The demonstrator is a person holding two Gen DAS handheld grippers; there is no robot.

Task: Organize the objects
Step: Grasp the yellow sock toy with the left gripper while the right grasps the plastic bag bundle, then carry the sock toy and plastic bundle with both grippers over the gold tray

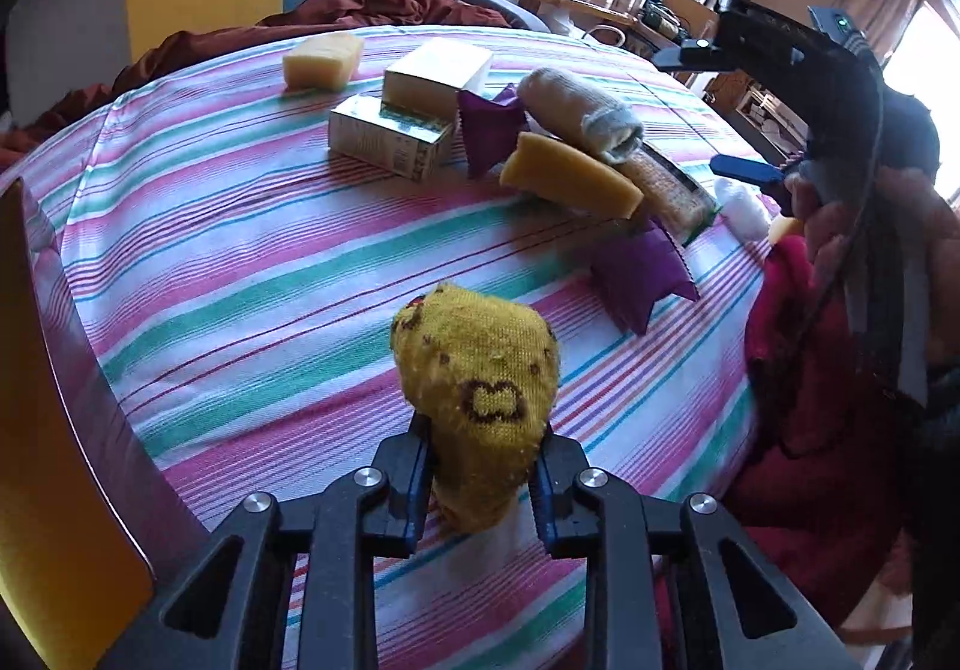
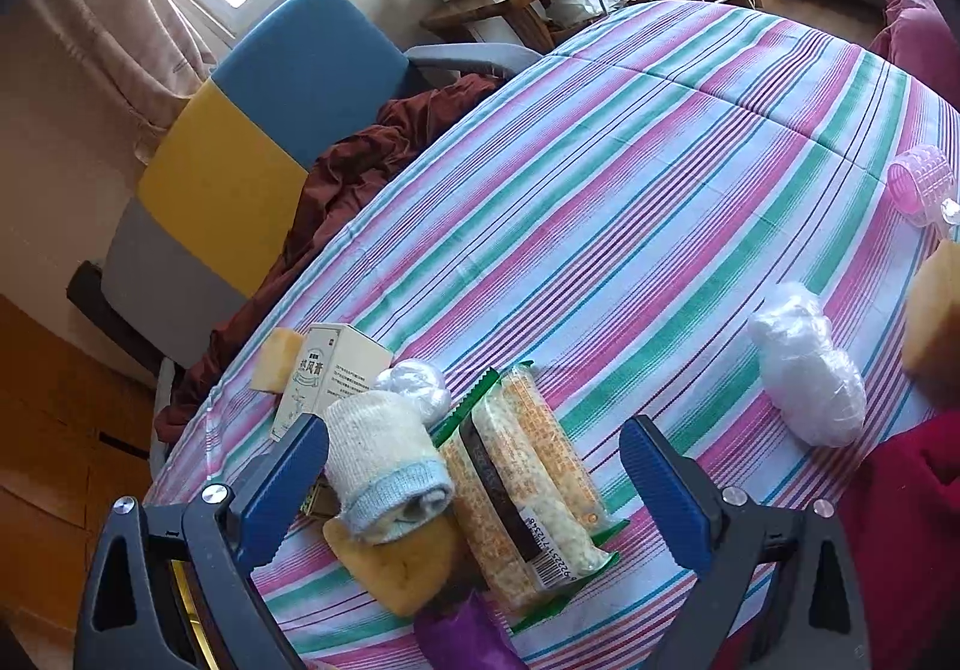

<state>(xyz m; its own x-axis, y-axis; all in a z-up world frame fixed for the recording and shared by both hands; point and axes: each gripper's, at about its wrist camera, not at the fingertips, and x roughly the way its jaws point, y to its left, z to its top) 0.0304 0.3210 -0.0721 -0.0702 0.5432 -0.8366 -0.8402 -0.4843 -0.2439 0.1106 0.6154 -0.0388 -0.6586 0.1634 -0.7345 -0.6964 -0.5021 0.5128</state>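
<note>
The left gripper [image 1: 483, 481] at the bottom centre of its view is clamped on a rolled yellow sock [image 1: 477, 388] with brown markings, its blue-padded fingers [image 1: 417, 481] pressing the sock from both sides above the striped tabletop [image 1: 240, 262]. Just beyond, right of centre, lies a purple sachet [image 1: 639, 274]; farther up sit a yellow sponge [image 1: 570, 178], a second purple sachet [image 1: 489, 130], a rolled grey sock [image 1: 579, 115] and two cartons [image 1: 390, 136] stacked together, with a pale sponge block [image 1: 324, 58] near the far edge. In the right wrist view, the right gripper [image 2: 474, 490] stands wide open at the bottom of the frame, holding nothing, its blue fingers [image 2: 288, 481] on either side of the grey sock [image 2: 384, 463] and a snack packet [image 2: 528, 484] with a barcode. The sock rests on the yellow sponge [image 2: 396, 562]. Behind them stands a white box [image 2: 336, 370] with printed characters, and a crumpled clear plastic bag [image 2: 807, 364] lies at right. A pink ribbed cup [image 2: 921, 181] lies at the far right edge.
</note>
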